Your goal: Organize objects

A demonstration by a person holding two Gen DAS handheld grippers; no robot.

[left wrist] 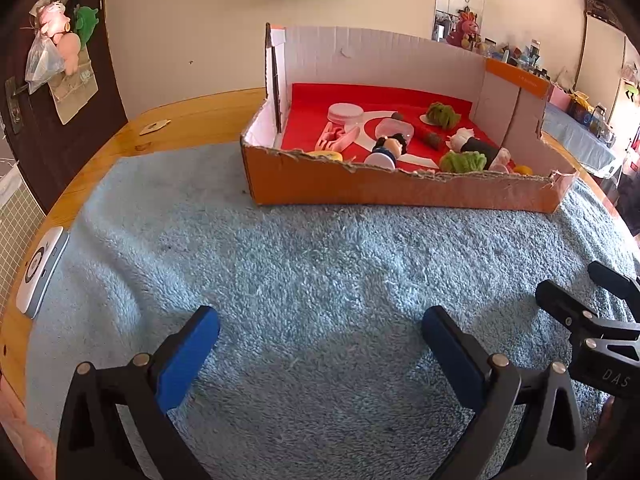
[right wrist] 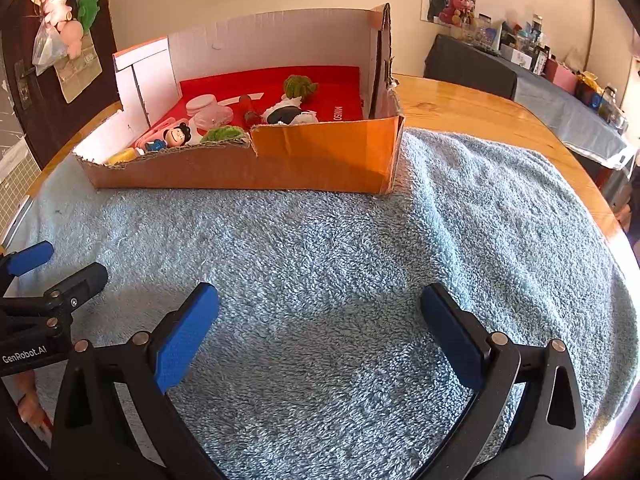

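An orange cardboard box (left wrist: 360, 190) (right wrist: 320, 160) with a red floor stands at the far side of a light blue towel (left wrist: 320, 280) (right wrist: 340, 272). Inside lie a pink hair clip (left wrist: 334, 140), a clear round lidded pot (left wrist: 346, 114) (right wrist: 202, 105), a small doll figure (left wrist: 390, 150) (right wrist: 176, 136), green fuzzy pieces (left wrist: 442, 114) (right wrist: 300, 86) and a black-and-white plush (left wrist: 478, 146) (right wrist: 286, 114). My left gripper (left wrist: 320, 332) hovers open over the towel, empty. My right gripper (right wrist: 320, 312) is also open and empty, well short of the box.
The towel covers a round wooden table (left wrist: 188, 120) (right wrist: 480, 104). A white device (left wrist: 40, 272) lies at the table's left edge. A dark door with hanging plush toys (left wrist: 60, 36) stands left. A cluttered side table (right wrist: 560, 92) sits behind right.
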